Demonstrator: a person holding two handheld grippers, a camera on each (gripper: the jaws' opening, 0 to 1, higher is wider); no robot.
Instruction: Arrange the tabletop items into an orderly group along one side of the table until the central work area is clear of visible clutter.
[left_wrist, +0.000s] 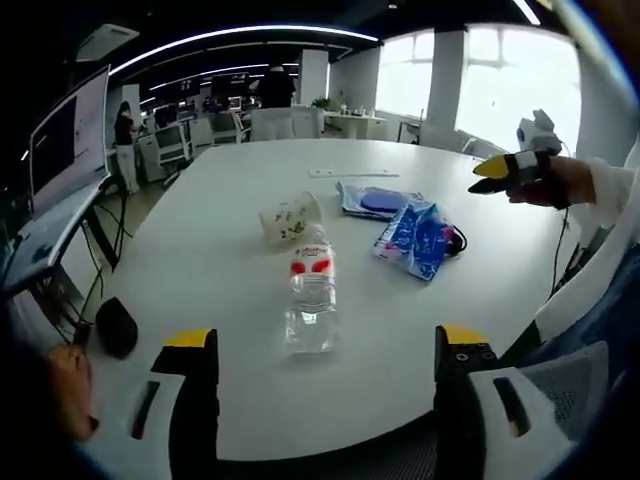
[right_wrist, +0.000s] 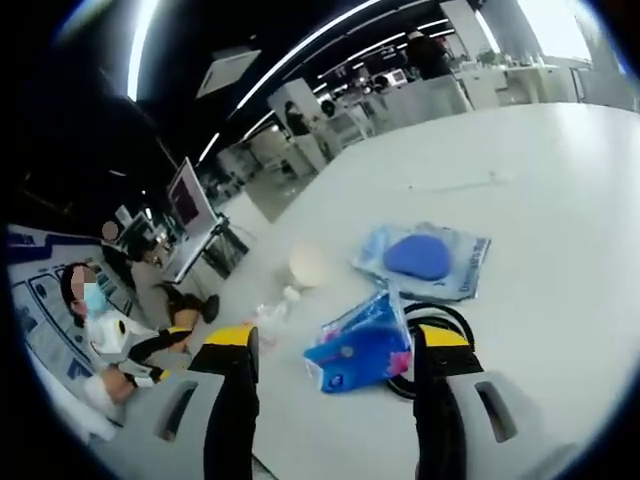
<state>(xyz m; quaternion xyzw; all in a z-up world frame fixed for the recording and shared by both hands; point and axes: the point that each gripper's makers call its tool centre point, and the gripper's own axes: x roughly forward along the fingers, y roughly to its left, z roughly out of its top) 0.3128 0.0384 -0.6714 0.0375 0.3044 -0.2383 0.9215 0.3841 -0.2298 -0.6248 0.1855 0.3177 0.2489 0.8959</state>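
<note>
An office with a white desk (left_wrist: 230, 230). The left gripper (left_wrist: 325, 355), wide open and empty, faces a lying water bottle (left_wrist: 312, 290) and tipped paper cup (left_wrist: 290, 216) near the desk's middle. The right gripper (right_wrist: 335, 345), open and empty, straddles a blue packet (right_wrist: 358, 348); its view adds a black cable (right_wrist: 440, 318) and a clear pouch (right_wrist: 425, 260) beyond.

The table (left_wrist: 230, 330) is plain white. The plastic bottle (left_wrist: 311, 290) is clear, with a red and white label. The paper cup (left_wrist: 291, 216) is off-white with a scattered green print. The packet (left_wrist: 415, 238) is blue with pink patches; the cable (right_wrist: 440, 325) beside it is black. The flat pouch (left_wrist: 372, 201) is pale blue around a darker blue oval. Both left gripper (left_wrist: 330, 350) and right gripper (right_wrist: 338, 345) have black jaws tipped yellow.
</note>
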